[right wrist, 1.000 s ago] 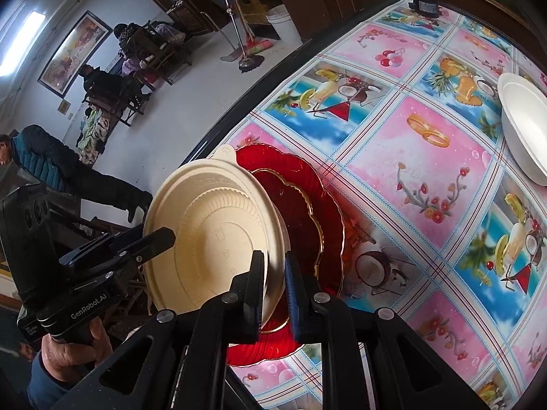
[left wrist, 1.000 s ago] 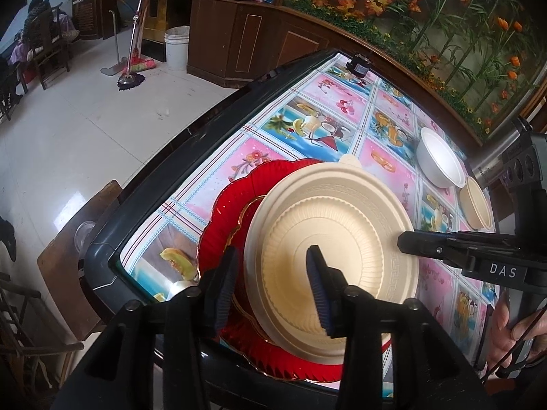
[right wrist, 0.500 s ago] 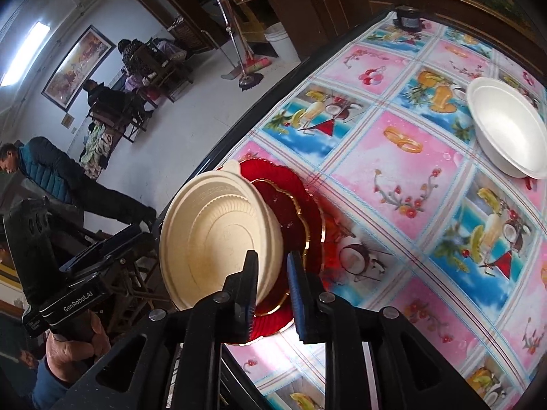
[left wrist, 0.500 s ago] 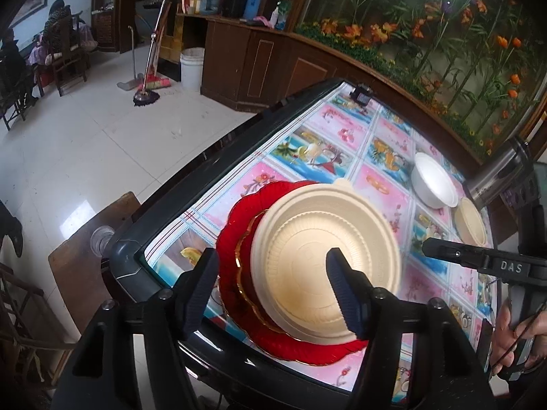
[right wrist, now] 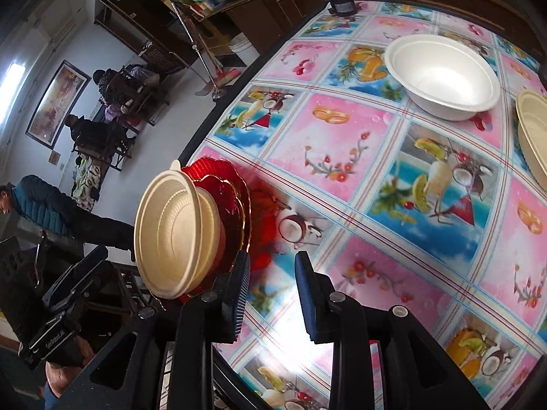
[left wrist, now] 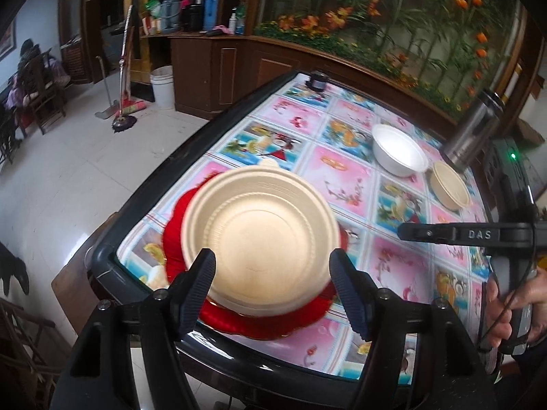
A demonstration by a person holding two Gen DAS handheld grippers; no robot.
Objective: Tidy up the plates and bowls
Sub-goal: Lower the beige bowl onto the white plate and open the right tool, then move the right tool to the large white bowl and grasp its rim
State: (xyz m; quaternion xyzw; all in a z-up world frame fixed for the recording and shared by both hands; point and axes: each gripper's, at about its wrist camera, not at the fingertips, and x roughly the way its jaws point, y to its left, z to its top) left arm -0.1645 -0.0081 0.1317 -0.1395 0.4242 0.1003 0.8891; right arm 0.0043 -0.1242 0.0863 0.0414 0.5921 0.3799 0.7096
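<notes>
Left gripper (left wrist: 273, 273): jaws stood well apart, the ribbed dark pads flanking the near rim of the beige moulded-fibre bowl (left wrist: 261, 239) without pressing on it; nothing was held. Right gripper (right wrist: 271, 294): jaws were opening, a moderate gap between the pads, with only the patterned cloth visible between them; nothing was held.

The beige bowl sat upright on a stack of two red scalloped plastic plates with gilt edges (left wrist: 259, 321), the smaller plate on the larger, at the near corner of the bench (left wrist: 112, 256), a black-framed table covered with a glossy cloth of pink and blue fruit-and-flower squares. In the right wrist view the same bowl (right wrist: 174, 232) and red plates (right wrist: 236, 201) lay just to the left of the left-hand pad.

Well apart, toward the far side of the bench, a white foam bowl (left wrist: 398, 152) stood upright, and just beside it a second beige fibre bowl (left wrist: 449, 184). A brushed steel flask (left wrist: 473, 133) rose behind them, and a small black object (left wrist: 318, 80) sat at the far edge.

Legible writing: "DAS" in pale letters on the black arm of the right-hand device (left wrist: 478, 234), held by the person's hand (left wrist: 512, 304). The left-hand device (right wrist: 58, 321) bore white lettering too blurred to read with certainty.
</notes>
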